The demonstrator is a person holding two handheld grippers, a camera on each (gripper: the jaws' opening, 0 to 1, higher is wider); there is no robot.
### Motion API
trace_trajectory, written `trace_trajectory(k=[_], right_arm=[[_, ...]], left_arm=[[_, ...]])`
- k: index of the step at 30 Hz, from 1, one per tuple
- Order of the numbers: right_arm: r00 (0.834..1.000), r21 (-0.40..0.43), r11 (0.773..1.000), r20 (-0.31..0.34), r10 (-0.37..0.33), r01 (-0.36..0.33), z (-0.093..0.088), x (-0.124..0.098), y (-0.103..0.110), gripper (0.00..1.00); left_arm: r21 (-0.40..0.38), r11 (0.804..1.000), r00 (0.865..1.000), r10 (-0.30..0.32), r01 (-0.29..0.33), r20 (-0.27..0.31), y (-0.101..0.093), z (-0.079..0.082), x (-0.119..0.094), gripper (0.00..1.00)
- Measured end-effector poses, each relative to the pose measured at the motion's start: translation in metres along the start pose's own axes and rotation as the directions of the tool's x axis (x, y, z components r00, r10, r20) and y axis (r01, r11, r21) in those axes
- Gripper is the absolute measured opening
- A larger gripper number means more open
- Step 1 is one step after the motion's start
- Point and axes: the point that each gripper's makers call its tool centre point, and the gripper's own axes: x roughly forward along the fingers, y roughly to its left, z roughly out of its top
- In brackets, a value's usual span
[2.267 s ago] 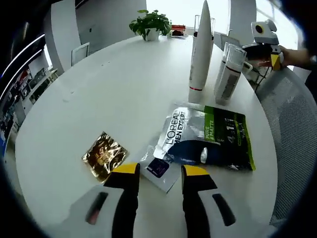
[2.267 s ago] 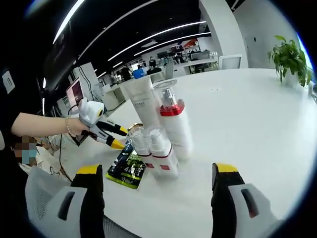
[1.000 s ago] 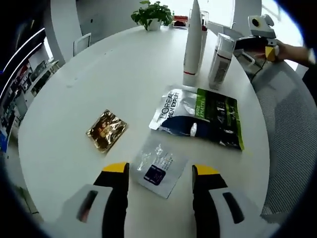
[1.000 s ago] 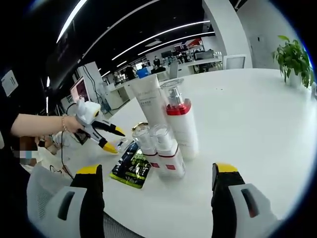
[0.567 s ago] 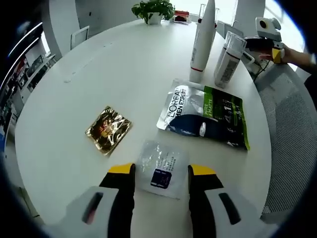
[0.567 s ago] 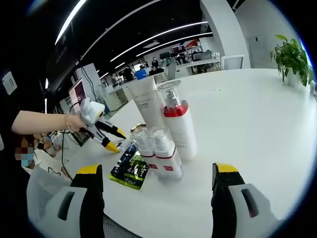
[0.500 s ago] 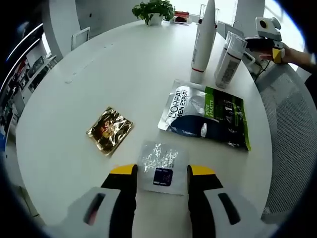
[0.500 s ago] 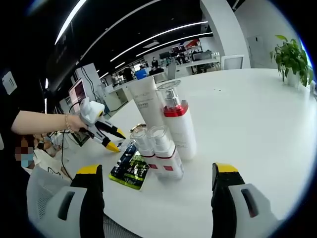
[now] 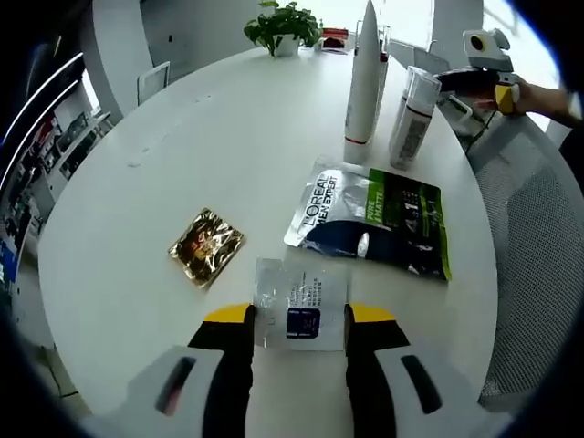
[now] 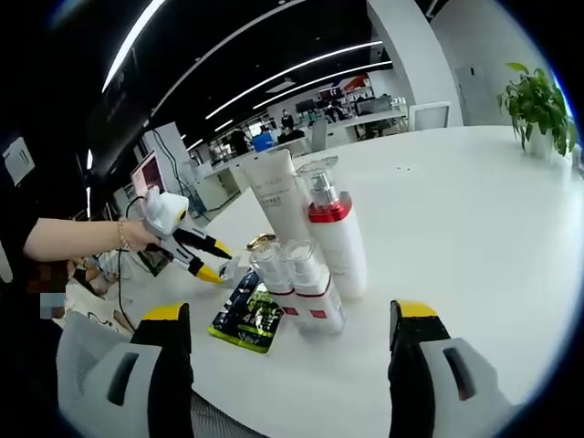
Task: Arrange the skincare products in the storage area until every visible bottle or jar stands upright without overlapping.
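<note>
A clear sachet (image 9: 301, 297) with a dark square label lies flat on the white round table (image 9: 201, 137). My left gripper (image 9: 299, 316) is open, its yellow-tipped jaws on either side of the sachet's near edge. Beyond lie a gold foil sachet (image 9: 206, 246) and a green and silver L'Oreal pouch (image 9: 374, 219). A tall white tube (image 9: 362, 78) and small bottles (image 9: 409, 117) stand upright behind it. My right gripper (image 10: 290, 315) is wide open and holds nothing. It faces the tube (image 10: 278, 196), a red-collared pump bottle (image 10: 333, 228) and two small bottles (image 10: 299, 283).
A potted plant (image 9: 287, 23) stands at the table's far edge. A mesh chair (image 9: 538, 246) sits by the table's right side. A hand holds the left gripper (image 10: 182, 239) beside the pouch (image 10: 246, 319). Bare tabletop stretches right of the bottles (image 10: 474, 210).
The left gripper has squared up to the clear sachet and come closer, so the sachet now sits between its jaw tips. The right gripper has barely moved.
</note>
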Motion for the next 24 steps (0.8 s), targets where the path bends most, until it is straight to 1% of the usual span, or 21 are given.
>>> trace_trajectory(k=[3, 5, 9, 11, 13, 15, 17, 21, 24], right_arm=[[1.000, -0.005, 1.000, 0.001, 0.018, -0.018, 0.001, -0.003, 0.009, 0.87], [0.999, -0.012, 0.999, 0.001, 0.038, -0.038, 0.002, -0.004, 0.018, 0.86], [0.997, -0.021, 0.997, 0.006, 0.071, -0.071, 0.004, -0.006, 0.032, 0.82], [0.997, -0.021, 0.997, 0.008, 0.080, -0.080, 0.005, -0.006, 0.035, 0.80], [0.995, -0.026, 0.995, 0.008, 0.097, -0.097, 0.005, -0.007, 0.042, 0.78], [0.994, -0.030, 0.993, 0.003, 0.111, -0.111, 0.005, -0.007, 0.049, 0.75], [0.993, -0.035, 0.992, 0.009, 0.120, -0.120, 0.007, -0.008, 0.055, 0.71], [0.991, -0.047, 0.990, 0.027, 0.135, -0.133, 0.013, -0.005, 0.063, 0.63], [0.987, -0.045, 0.987, 0.030, 0.158, -0.157, 0.017, -0.001, 0.073, 0.62]], left_arm=[[0.006, 1.000, 1.000, 0.010, -0.010, 0.023, -0.007, 0.008, -0.009, 0.36], [0.020, 1.000, 0.999, 0.015, -0.015, 0.032, -0.015, 0.014, -0.015, 0.36], [0.045, 0.999, 0.998, 0.021, -0.024, 0.061, -0.021, 0.020, -0.022, 0.36], [0.064, 0.998, 0.997, 0.025, -0.029, 0.073, -0.032, 0.028, -0.030, 0.36], [0.075, 0.997, 0.996, 0.026, -0.032, 0.081, -0.036, 0.030, -0.033, 0.36], [0.084, 0.996, 0.995, 0.026, -0.034, 0.093, -0.040, 0.031, -0.036, 0.36], [0.093, 0.995, 0.994, 0.030, -0.040, 0.101, -0.049, 0.035, -0.044, 0.36], [0.111, 0.992, 0.994, 0.045, -0.055, 0.098, -0.054, 0.032, -0.047, 0.36], [0.116, 0.992, 0.993, 0.040, -0.053, 0.113, -0.066, 0.035, -0.052, 0.36]])
